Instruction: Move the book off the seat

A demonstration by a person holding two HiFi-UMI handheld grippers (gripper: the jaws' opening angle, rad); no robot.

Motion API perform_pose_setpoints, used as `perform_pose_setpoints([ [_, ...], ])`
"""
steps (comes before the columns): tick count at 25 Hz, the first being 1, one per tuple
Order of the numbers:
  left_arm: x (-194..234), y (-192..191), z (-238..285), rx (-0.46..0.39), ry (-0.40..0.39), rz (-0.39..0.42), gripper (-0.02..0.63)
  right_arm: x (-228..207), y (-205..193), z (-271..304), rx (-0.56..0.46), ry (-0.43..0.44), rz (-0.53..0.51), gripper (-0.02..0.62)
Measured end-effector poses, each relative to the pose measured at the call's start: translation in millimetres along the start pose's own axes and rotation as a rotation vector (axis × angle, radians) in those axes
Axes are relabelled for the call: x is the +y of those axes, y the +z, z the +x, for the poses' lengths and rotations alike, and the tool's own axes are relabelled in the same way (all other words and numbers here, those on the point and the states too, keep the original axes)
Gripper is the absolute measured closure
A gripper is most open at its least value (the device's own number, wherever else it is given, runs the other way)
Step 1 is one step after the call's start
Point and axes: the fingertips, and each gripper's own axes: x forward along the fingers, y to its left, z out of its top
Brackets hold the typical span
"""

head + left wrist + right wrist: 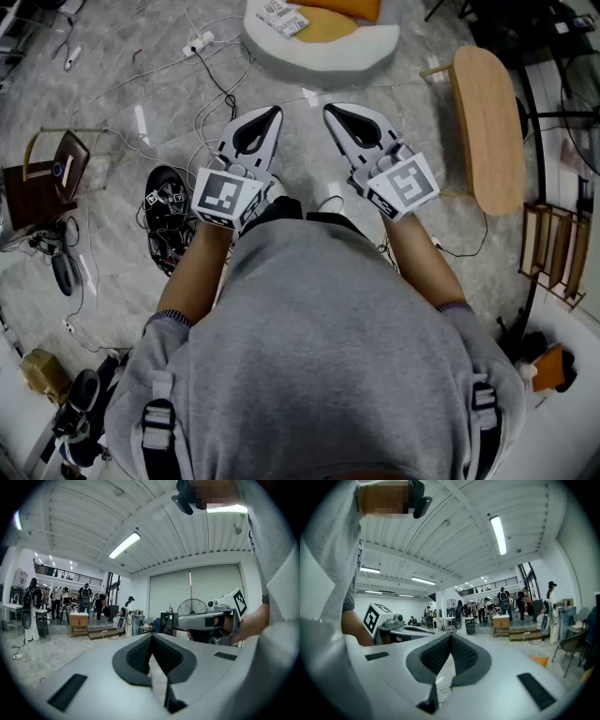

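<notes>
Both grippers were held level, side by side in front of the person's grey sweatshirt (pixel 328 356). The left gripper (pixel 274 112) had its jaws closed together, the dark pads meeting at the tip with nothing between them. Its own view showed only bare floor through the gap behind the tip. The right gripper (pixel 331 111) was the same: jaws pressed together and empty. Neither gripper touched anything, and the two tips stood near each other but apart.

Below them lay a grey marbled floor (pixel 122 272) strewn with cables. A black device (pixel 166 217) bearing square markers sat on it to the left, and a white power strip (pixel 200 42) lay farther out. A light wooden bench (pixel 489 127) stood to the right.

Beyond the gripper tips, well apart from both, was the white round seat (pixel 328 54). The book (pixel 281 17) lay on its left part, just beside an orange cushion (pixel 328 23).

The gripper views showed a large hall with a white ribbed ceiling, strip lights (pixel 124 544), a standing fan (pixel 192 606) and several people (pixel 504 599) far off.
</notes>
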Motion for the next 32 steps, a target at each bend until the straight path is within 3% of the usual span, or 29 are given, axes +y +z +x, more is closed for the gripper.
perform_pose_setpoints([
  [10,-1.0,-14.9,-7.4,0.060,0.024,-0.024,0.591,8.6,-17.8,0.5,0.056,-0.008,0.023,0.589],
  [17,7.4,-38.4,-8.4,0.149,0.065,-0.094,0.590,0.8,-45.4,2.1,0.160,-0.061,0.111,0.588],
  [21,11.3,-44.1,-9.5,0.172,0.081,-0.083,0.588,1.5,-49.9,2.9,0.174,-0.048,0.136,0.581],
  [22,12.7,-45.2,-11.3,0.174,0.089,-0.077,0.583,3.6,-50.9,3.5,0.174,-0.040,0.146,0.556],
  [27,19.2,-48.1,-15.4,0.179,0.094,-0.089,0.412,4.1,-54.4,8.6,0.179,-0.038,0.174,0.384],
  [32,33.6,-45.4,-20.3,0.147,0.088,-0.120,0.317,1.1,-58.0,20.0,0.195,-0.071,0.173,0.241],
])
